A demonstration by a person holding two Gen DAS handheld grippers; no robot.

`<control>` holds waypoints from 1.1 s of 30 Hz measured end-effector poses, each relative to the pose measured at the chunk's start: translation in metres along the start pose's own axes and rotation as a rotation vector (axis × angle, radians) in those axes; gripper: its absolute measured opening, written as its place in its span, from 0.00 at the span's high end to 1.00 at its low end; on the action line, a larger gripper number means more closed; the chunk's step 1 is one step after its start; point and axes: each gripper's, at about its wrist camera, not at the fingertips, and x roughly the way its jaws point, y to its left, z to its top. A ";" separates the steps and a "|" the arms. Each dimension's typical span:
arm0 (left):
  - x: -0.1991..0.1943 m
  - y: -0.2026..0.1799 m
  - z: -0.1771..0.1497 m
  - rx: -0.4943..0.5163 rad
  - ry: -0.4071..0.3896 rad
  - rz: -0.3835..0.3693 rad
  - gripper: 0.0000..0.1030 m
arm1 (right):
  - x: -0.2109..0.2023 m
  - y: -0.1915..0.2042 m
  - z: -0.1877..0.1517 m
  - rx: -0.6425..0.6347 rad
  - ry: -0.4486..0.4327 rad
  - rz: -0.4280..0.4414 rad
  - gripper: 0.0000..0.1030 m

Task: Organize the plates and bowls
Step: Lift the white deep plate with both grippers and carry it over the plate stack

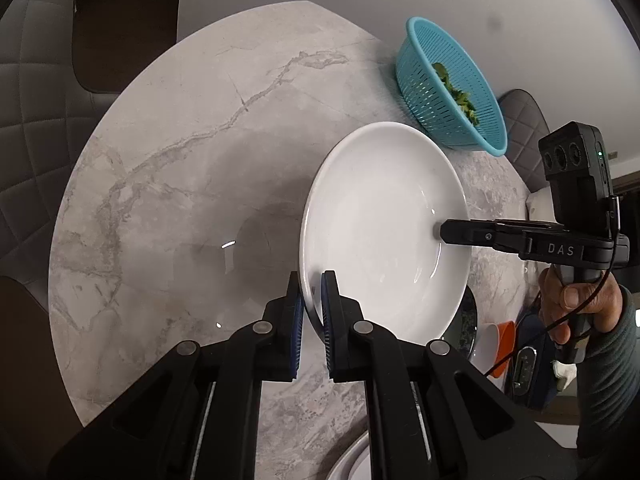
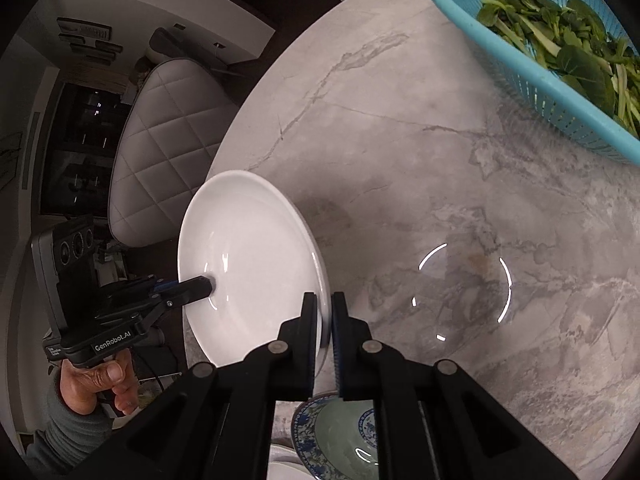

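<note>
Marble-grey and veined, the round surface (image 1: 168, 184) is bare along its left edge, with quilted chairs beyond it. Next comes the left gripper (image 1: 313, 292), its jaws closed down to a narrow gap on the near rim of the white plate (image 1: 384, 232), blue pads on either side of the rim. That plate seems to be held up off the surface, tilted, above its middle; the shadow beneath suggests it is airborne, though I cannot be sure no edge touches. Across the plate, the right gripper (image 1: 444, 234) comes in from the right edge, and the right wrist view shows its jaws (image 2: 325, 312) likewise pinched almost shut on the opposite rim. Behind, near the far right edge, sits a blue colander (image 1: 448, 88) of greens, and below the plate, at the near edge, a patterned blue-and-white bowl (image 2: 340, 440) and other dishes wait. The risk, as I judge it, is the glazed rim slipping: two thin pinch grips on smooth ceramic could let the plate pivot or drop onto the dishes beneath if either hand twists, pulls apart, or lowers unevenly.
</note>
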 end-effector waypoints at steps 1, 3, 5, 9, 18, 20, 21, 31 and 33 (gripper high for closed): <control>-0.006 -0.003 -0.003 0.008 -0.007 -0.001 0.93 | -0.005 0.003 -0.003 -0.002 -0.008 0.004 0.91; -0.018 -0.008 -0.010 0.018 -0.015 -0.014 0.93 | -0.015 0.012 -0.011 -0.011 -0.019 0.013 0.91; -0.028 -0.016 -0.020 0.031 -0.020 -0.023 0.93 | -0.025 0.018 -0.020 -0.022 -0.030 0.017 0.91; -0.042 -0.030 -0.046 0.052 -0.008 -0.051 0.93 | -0.045 0.029 -0.049 -0.033 -0.049 0.023 0.91; -0.045 -0.059 -0.126 0.107 0.048 -0.082 0.93 | -0.059 0.035 -0.133 0.013 -0.073 0.029 0.91; -0.045 -0.066 -0.143 0.129 0.061 -0.082 0.93 | -0.060 0.033 -0.155 0.031 -0.078 0.030 0.91; -0.044 -0.068 -0.153 0.137 0.067 -0.083 0.93 | -0.060 0.033 -0.165 0.039 -0.081 0.031 0.91; -0.020 -0.091 -0.244 0.200 0.145 -0.087 0.93 | -0.053 0.014 -0.266 0.153 -0.107 0.040 0.91; -0.007 -0.091 -0.259 0.211 0.166 -0.079 0.93 | -0.044 0.006 -0.284 0.186 -0.102 0.043 0.91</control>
